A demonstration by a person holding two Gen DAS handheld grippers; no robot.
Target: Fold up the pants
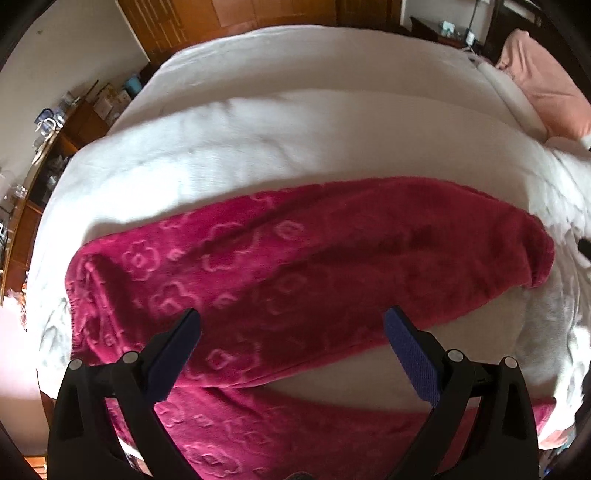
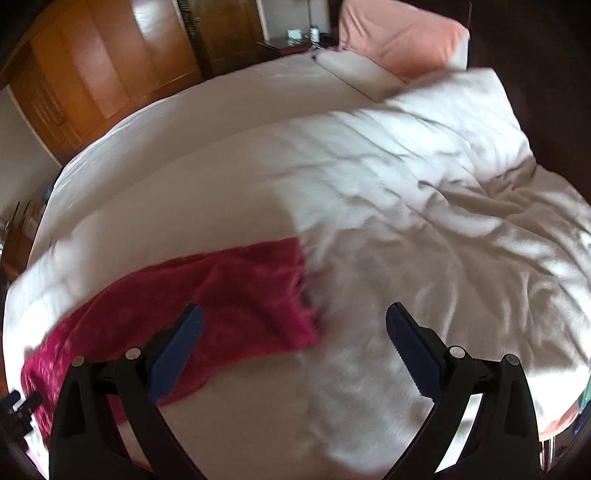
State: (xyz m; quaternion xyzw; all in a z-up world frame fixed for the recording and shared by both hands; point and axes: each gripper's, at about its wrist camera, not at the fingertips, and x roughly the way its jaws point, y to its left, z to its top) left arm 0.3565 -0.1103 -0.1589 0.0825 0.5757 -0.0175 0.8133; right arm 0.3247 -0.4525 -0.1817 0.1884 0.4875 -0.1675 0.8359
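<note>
The left tongs are hovering above the pants with both jaws spread wide and nothing between them. Their blue pads are pointing toward the far side of the bed. The right tongs are hanging above the bed too, jaws equally wide apart and gripping nothing; the left pad is sitting over the pants and the right pad over the white blanket.

The pants, a magenta fleece pair with a pale flower pattern, are lying flat across the near part of the bed, on the blanket. In the left wrist view one leg is running from left to right with its cuff at the right end, and the second leg is lying nearer, partly hidden behind the tongs. In the right wrist view one cuff is lying just left of centre; motion blur is smearing its edge.

The blanket is lying wrinkled to the right. A pink pillow is resting at the far right end of the bed, with a white pillow beside it. A wooden wardrobe is standing beyond the far edge. A cluttered shelf is running along the left wall. Nothing is lying between either tongs and the pants.
</note>
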